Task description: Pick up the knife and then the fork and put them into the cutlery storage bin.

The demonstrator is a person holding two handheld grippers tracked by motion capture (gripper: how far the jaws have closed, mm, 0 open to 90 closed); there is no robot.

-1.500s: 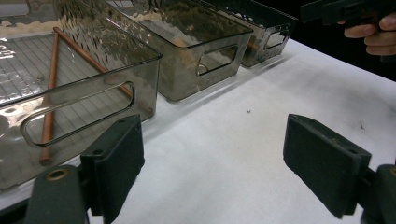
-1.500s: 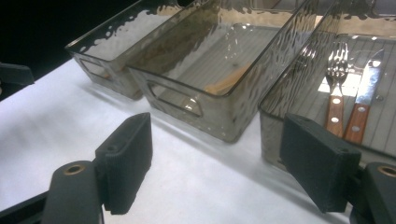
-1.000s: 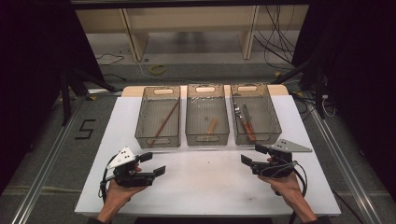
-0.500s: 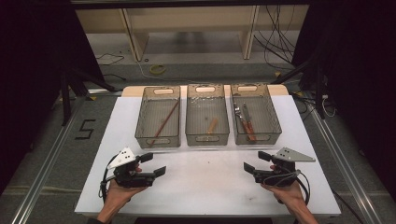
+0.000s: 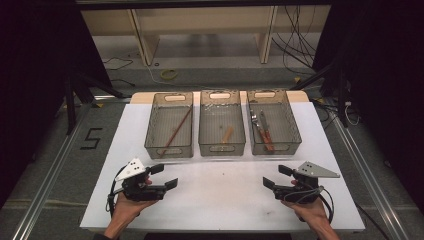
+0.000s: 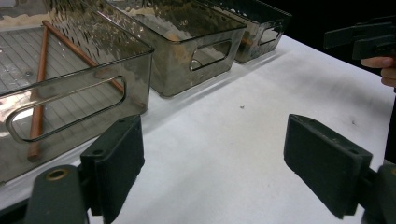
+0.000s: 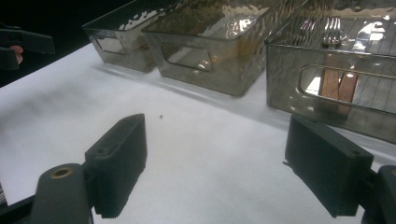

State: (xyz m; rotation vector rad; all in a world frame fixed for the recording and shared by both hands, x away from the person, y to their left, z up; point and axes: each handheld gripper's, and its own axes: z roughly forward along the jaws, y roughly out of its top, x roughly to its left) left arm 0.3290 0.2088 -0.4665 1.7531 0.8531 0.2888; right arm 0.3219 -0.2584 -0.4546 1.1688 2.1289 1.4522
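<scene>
Since a second ago my right gripper (image 5: 276, 177) has slid back toward the near edge of the worktop (image 5: 220, 200) and a little toward its right edge; my left gripper (image 5: 164, 176) has kept its place near the near left corner. Both sit low over the white surface with jaws spread wide and nothing between them. In the left gripper view the pads frame bare worktop, and the right gripper (image 6: 359, 39) shows far off at the upper right. In the right gripper view the jaws likewise frame bare white surface.

Beyond them, three smoky clear bins stand in a row along the far edge, just beside one another. The left bin (image 5: 150, 137) holds a long brown stick (image 5: 176, 133) lying aslant. The middle bin (image 5: 205, 137) holds a short wooden piece (image 5: 227, 134). The right bin (image 5: 292, 127) holds a fork (image 5: 254, 120) and other cutlery with wooden handles (image 5: 266, 139). Each gripper is well apart from the bins, the left one nearest the left bin, the right one nearest the right bin.
</scene>
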